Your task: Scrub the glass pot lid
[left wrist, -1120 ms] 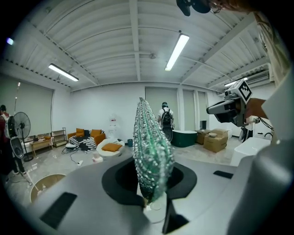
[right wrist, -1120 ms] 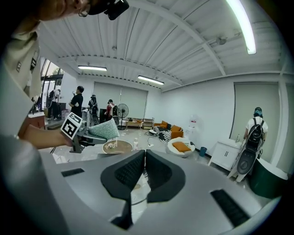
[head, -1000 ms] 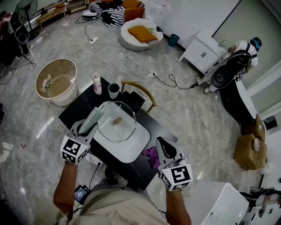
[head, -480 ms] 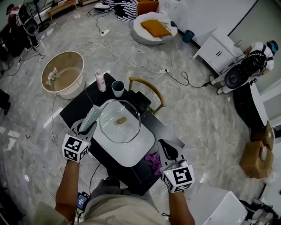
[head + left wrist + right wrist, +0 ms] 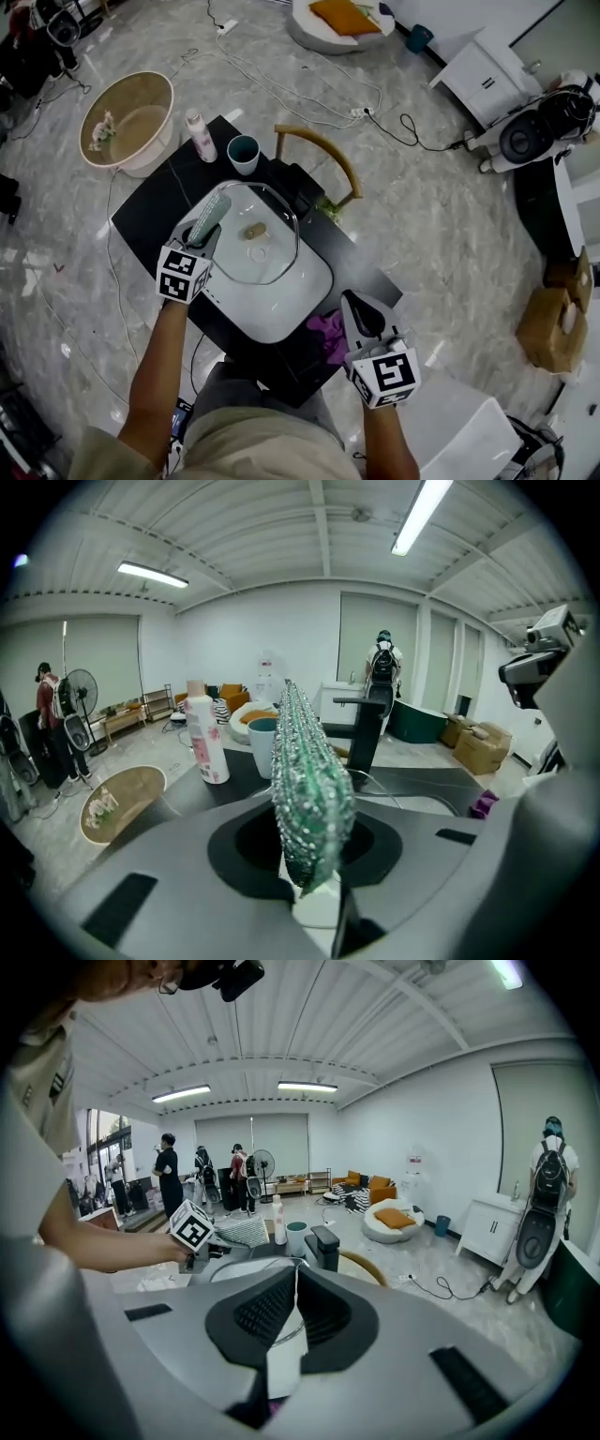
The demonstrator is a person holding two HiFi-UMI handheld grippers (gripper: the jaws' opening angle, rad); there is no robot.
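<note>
A glass pot lid point(image 5: 255, 246) lies in the white sink basin point(image 5: 286, 314) on the black table. My left gripper point(image 5: 197, 239) is at the lid's left rim, shut on a green scrubbing sponge point(image 5: 210, 216) that sticks out past its jaws. In the left gripper view the sponge point(image 5: 307, 785) stands upright between the jaws of the left gripper point(image 5: 309, 860). My right gripper point(image 5: 352, 300) hovers at the basin's near right corner, shut with nothing in it point(image 5: 292, 1302). Whether the sponge touches the lid I cannot tell.
A teal cup point(image 5: 243, 153) and a pink-labelled bottle point(image 5: 197, 134) stand at the table's far edge. A black faucet point(image 5: 298, 202) rises behind the basin. A purple cloth point(image 5: 328, 333) lies by the right gripper. A chair point(image 5: 319, 155) and a floor tub point(image 5: 127, 122) flank the table.
My left gripper has moved forward with the sponge, from off the table's near left side to the lid's left rim. The right gripper has stayed by the purple cloth.
</note>
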